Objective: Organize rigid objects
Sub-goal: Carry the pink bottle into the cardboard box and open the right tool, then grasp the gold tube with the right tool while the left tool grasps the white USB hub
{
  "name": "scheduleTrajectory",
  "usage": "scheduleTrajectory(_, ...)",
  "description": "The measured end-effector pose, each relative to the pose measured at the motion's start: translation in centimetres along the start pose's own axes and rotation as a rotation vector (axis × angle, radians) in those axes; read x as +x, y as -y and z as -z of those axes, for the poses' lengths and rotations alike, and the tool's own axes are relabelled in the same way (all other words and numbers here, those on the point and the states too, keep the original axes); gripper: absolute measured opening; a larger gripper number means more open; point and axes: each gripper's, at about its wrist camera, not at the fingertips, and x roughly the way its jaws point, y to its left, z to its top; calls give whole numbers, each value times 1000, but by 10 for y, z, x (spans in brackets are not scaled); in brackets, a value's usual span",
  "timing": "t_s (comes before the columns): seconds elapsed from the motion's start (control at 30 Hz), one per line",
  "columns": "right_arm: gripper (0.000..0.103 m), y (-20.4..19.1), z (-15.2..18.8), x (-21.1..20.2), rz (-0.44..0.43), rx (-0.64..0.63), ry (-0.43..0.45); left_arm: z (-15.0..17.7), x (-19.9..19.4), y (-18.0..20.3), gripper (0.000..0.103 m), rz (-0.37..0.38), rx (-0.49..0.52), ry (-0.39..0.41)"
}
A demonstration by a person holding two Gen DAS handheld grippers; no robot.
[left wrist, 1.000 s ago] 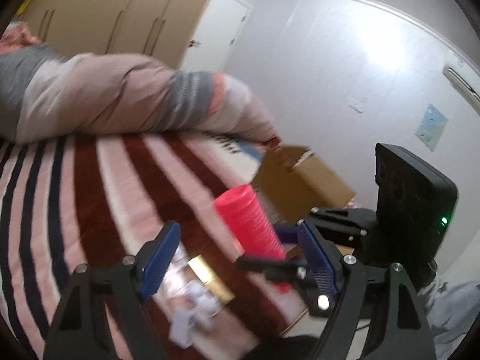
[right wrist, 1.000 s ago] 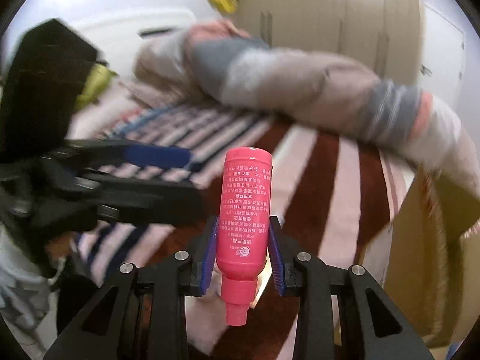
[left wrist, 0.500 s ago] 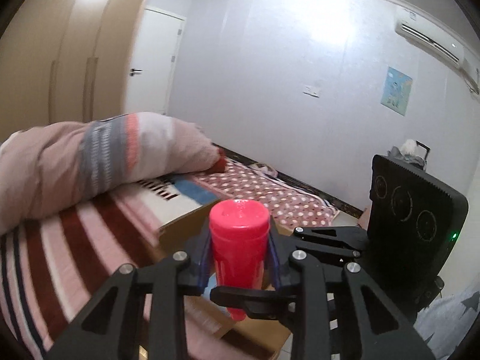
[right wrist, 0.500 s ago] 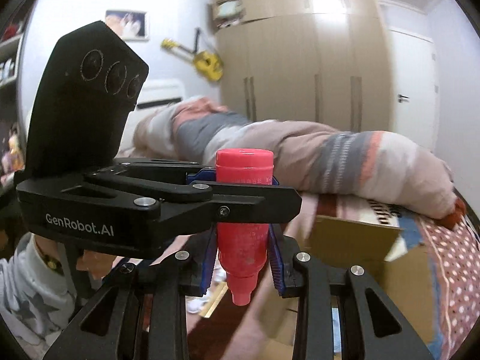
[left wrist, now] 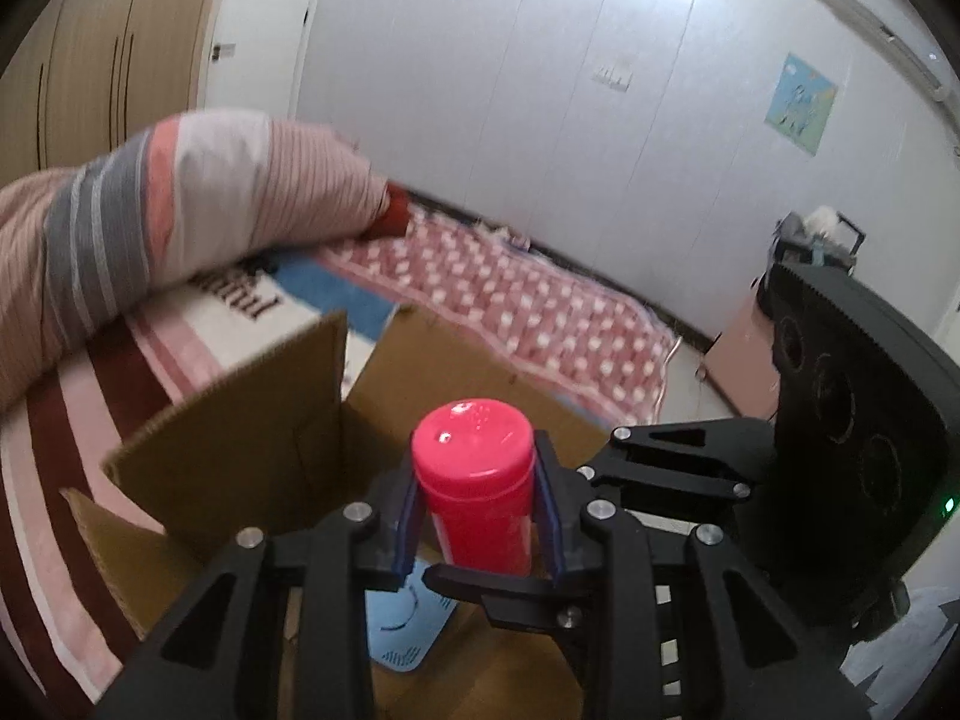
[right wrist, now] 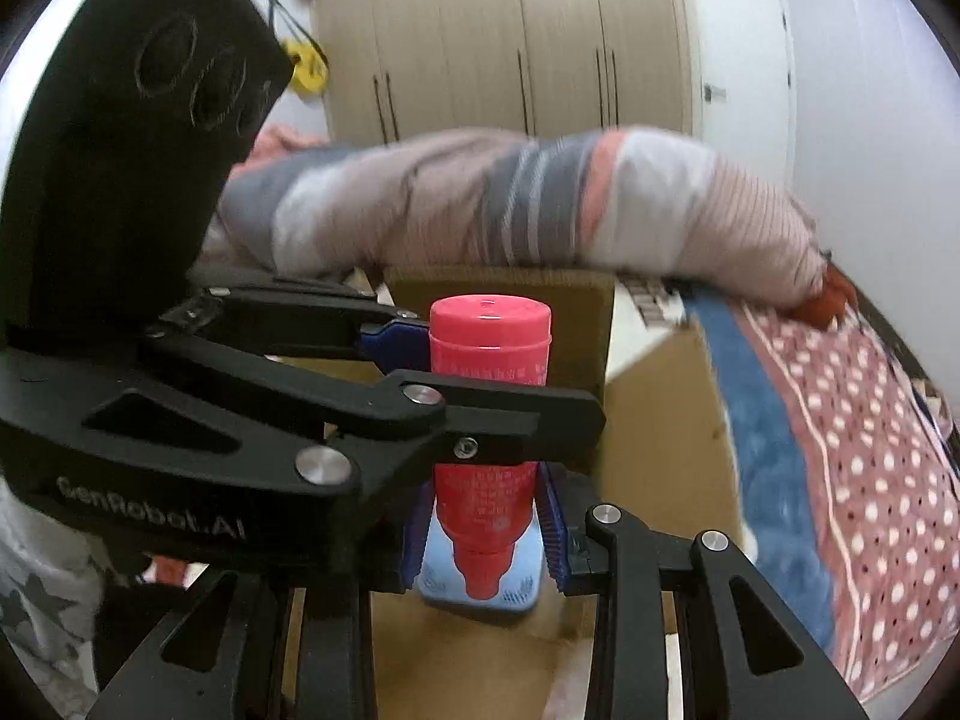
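A pink plastic bottle (left wrist: 474, 498) stands upside down, neck pointing down, between both grippers. My left gripper (left wrist: 477, 516) is shut on its upper body; it also shows in the right wrist view (right wrist: 462, 354). My right gripper (right wrist: 486, 534) is shut on the bottle (right wrist: 489, 348) lower down, near its neck. The bottle hangs over an open cardboard box (left wrist: 240, 456) on the bed. A light blue flat object (left wrist: 402, 630) lies on the box floor; it also shows in the right wrist view (right wrist: 516, 591).
The box (right wrist: 660, 432) sits on a striped blanket (left wrist: 72, 450). A rolled striped duvet (right wrist: 510, 198) lies behind it. A red dotted blanket (left wrist: 528, 306) covers the bed's far side. Wardrobes (right wrist: 498, 42) and a white wall (left wrist: 540, 90) stand beyond.
Both grippers have carried the bottle from over the striped blanket to above the open box. The left gripper closed on the bottle about half a second ago and still holds it.
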Motion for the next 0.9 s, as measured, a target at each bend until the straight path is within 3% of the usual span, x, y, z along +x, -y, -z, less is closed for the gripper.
scheduleTrajectory(0.07,27,2,2,7,6,-3,-28,3,-2,-1,33,-30,0,-1)
scheduleTrajectory(0.13,27,3,1,14,49,-10,-47,5,-10,0,48,-74,15,17)
scheduleTrajectory(0.2,30,2,2,15,104,-25,-39,5,-26,-4,52,-91,16,52)
scheduleTrajectory(0.33,39,-1,-6,6,114,-15,7,9,-69,-22,59,-135,-24,129)
scheduleTrajectory(0.47,39,-26,-16,-8,-13,-24,73,27,-122,-46,60,-255,-44,181)
scheduleTrajectory(0.63,39,-88,-25,-14,-199,-97,110,71,-174,-83,67,-395,-115,213)
scheduleTrajectory(0.77,39,-138,-28,6,-295,-154,58,123,-201,-111,67,-471,-172,205)
scheduleTrajectory(0.9,39,-180,-18,45,-318,-196,-51,174,-202,-136,67,-466,-231,166)
